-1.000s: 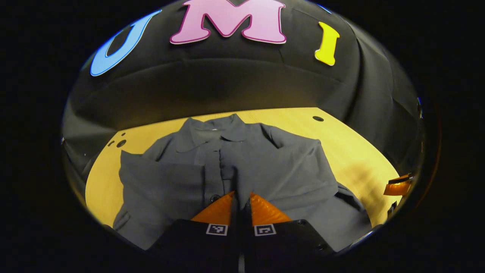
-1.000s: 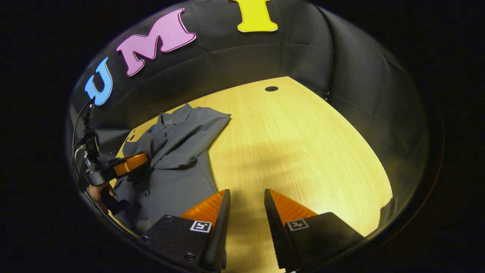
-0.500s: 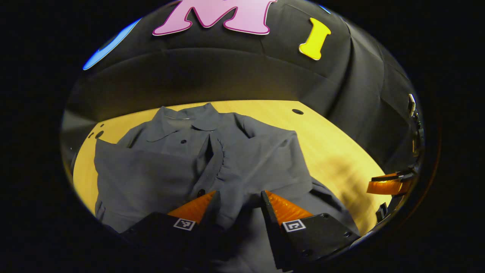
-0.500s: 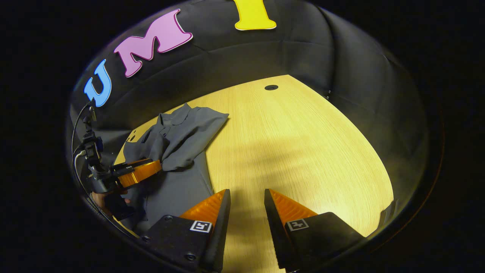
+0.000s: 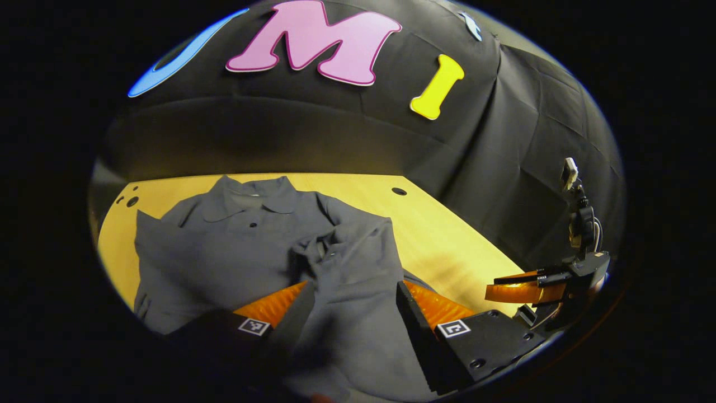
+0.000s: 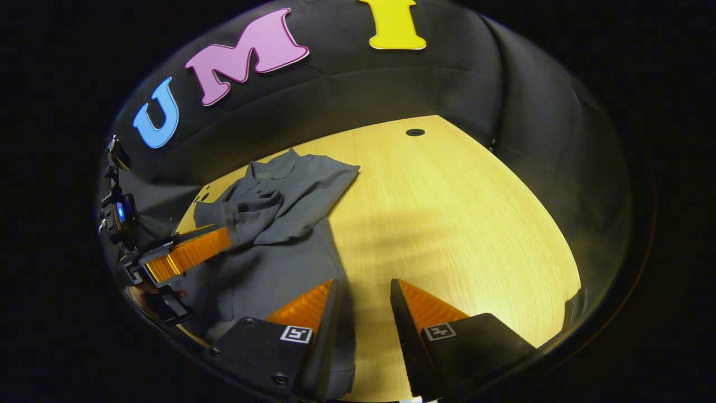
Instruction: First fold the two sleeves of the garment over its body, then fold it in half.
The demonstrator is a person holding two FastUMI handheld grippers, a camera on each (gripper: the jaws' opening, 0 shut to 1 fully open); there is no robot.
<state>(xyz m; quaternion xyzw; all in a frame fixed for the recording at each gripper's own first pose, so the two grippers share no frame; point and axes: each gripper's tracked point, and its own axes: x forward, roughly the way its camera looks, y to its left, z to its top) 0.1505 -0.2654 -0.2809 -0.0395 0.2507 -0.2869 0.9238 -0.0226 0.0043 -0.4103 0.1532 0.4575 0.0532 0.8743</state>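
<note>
Two grippers are in my views. From the left gripper view, I see the left gripper (image 5: 351, 291) with its orange fingers spread wide apart; grey cloth lies between them, and neither finger presses on it as far as I can tell. From the right gripper view, I see the right gripper (image 6: 363, 296) with its fingers parted, nothing held between them, above bare table (image 6: 458, 224) at the shirt's edge.

The shirt (image 5: 251, 246) lies on the yellow wooden table (image 5: 447, 246), collar (image 5: 249, 196) toward the booth wall, button placket facing up. I see one sleeve (image 5: 358, 252) lying crumpled across the shirt's body near the middle, its cloth bunched beside the placket. The other sleeve (image 5: 154, 246) lies over the body on the opposite side, with a straight folded edge. The lower part of the shirt runs under the left gripper.

From the right gripper view, I see the shirt (image 6: 274, 224) at the table's left portion, with the left gripper (image 6: 190, 254) reaching over it from the side; a hand (image 6: 151, 294) holds its grip below. I cannot tell from this view whether those fingers touch the cloth.

From the left gripper view, I see the right gripper (image 5: 526, 288) at the far right edge, apart from the shirt, over bare table. A round hole (image 5: 399, 191) sits in the tabletop near the wall.
</note>
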